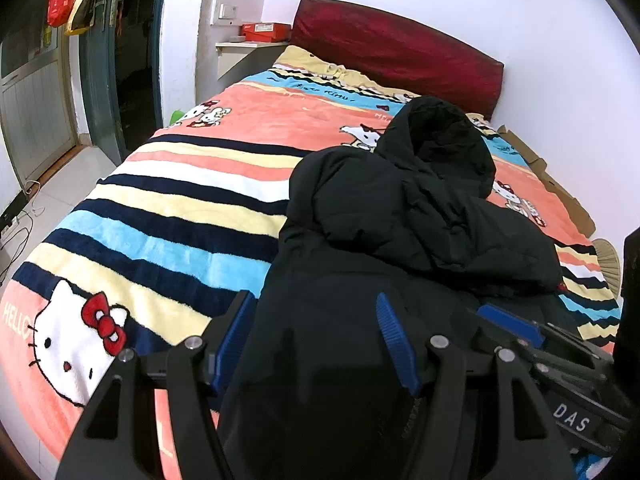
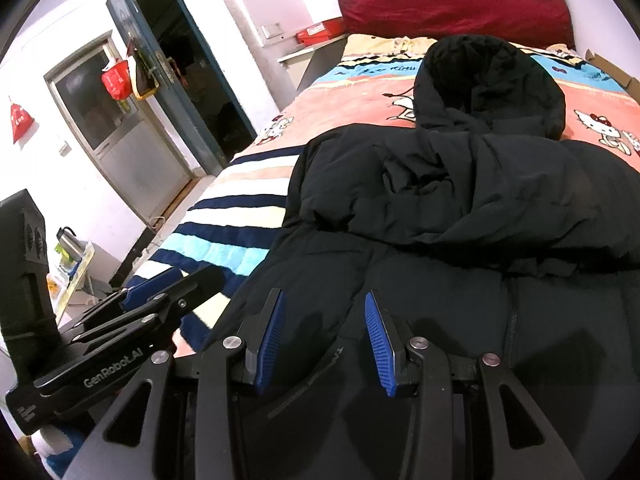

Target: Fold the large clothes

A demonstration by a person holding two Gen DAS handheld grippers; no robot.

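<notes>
Both grippers (fingers apparently parted) overhang the black coat's [image 1: 360, 240] near edge.

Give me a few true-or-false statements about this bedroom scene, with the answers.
1. The black jacket lies on a striped cartoon-cat blanket. True.
2. The jacket's hood points toward the red headboard. True.
3. The jacket is white. False: it is black.
4. Both sets of tongs, left and right, are over the jacket's near end. True.
5. The bed's headboard is green. False: it is dark red.
</notes>
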